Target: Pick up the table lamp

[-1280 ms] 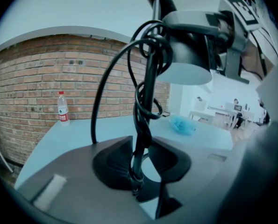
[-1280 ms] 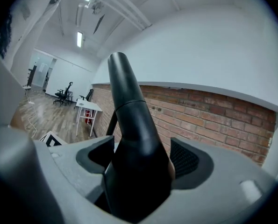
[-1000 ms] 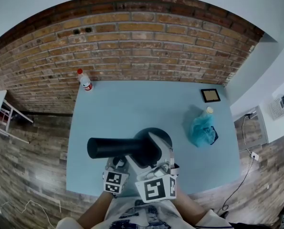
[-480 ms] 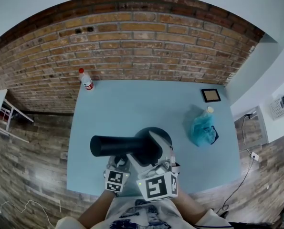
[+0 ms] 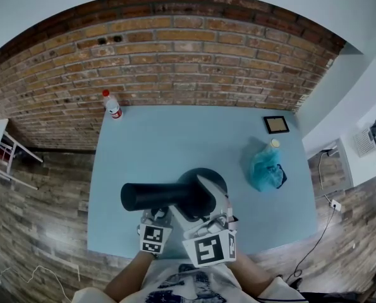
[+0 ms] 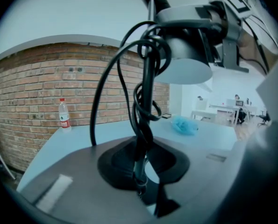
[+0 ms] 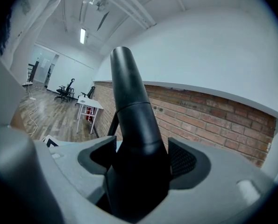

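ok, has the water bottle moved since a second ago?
No. The water bottle stands at the same far-left corner of the table, just in front of the brick wall, as before.

No readable text. The red label on the bottle (image 5: 112, 105) is too small to read; the marker cubes (image 5: 210, 248) carry only square patterns.

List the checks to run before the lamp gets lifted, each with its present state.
1. Head between the jaws of the right gripper, which have just been closing: ok.
2. Right grip pressing on the head: cannot tell.
3. Stem between the jaws of the left gripper: ok.
4. Left jaws clamped on the stem: cannot tell.
5. Cord tidy: not ok, loops hang round the stem.
6. Bottle and bag apart from the lamp: ok.
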The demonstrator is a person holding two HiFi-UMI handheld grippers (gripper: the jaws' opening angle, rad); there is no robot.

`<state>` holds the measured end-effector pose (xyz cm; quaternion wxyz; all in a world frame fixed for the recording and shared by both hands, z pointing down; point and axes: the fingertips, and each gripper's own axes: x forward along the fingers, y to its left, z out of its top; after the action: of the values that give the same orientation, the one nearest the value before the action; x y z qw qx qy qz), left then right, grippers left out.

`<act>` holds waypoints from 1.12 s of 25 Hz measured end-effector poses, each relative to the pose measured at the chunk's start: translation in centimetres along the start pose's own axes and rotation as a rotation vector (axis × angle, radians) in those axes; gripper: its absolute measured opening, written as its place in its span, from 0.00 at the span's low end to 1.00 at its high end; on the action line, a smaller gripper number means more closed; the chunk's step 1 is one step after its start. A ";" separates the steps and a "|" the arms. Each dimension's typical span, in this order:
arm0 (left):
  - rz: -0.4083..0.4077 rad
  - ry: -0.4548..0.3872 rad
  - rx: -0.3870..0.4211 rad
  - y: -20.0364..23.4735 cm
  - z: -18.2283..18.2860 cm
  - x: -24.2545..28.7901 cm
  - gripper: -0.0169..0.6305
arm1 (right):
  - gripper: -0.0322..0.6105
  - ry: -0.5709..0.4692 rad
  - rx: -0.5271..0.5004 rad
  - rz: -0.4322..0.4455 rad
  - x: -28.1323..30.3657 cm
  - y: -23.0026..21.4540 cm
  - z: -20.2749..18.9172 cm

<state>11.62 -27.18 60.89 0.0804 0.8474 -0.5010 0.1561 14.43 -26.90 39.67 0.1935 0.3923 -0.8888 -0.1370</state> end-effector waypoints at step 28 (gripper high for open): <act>0.032 -0.086 0.031 -1.3 5.6 -3.9 0.08 | 0.58 -0.077 -0.063 0.007 -4.0 -0.2 5.5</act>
<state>12.07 -24.98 54.37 0.0433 0.8463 -0.5151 0.1285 14.57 -23.55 33.74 0.1717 0.3771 -0.8923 -0.1793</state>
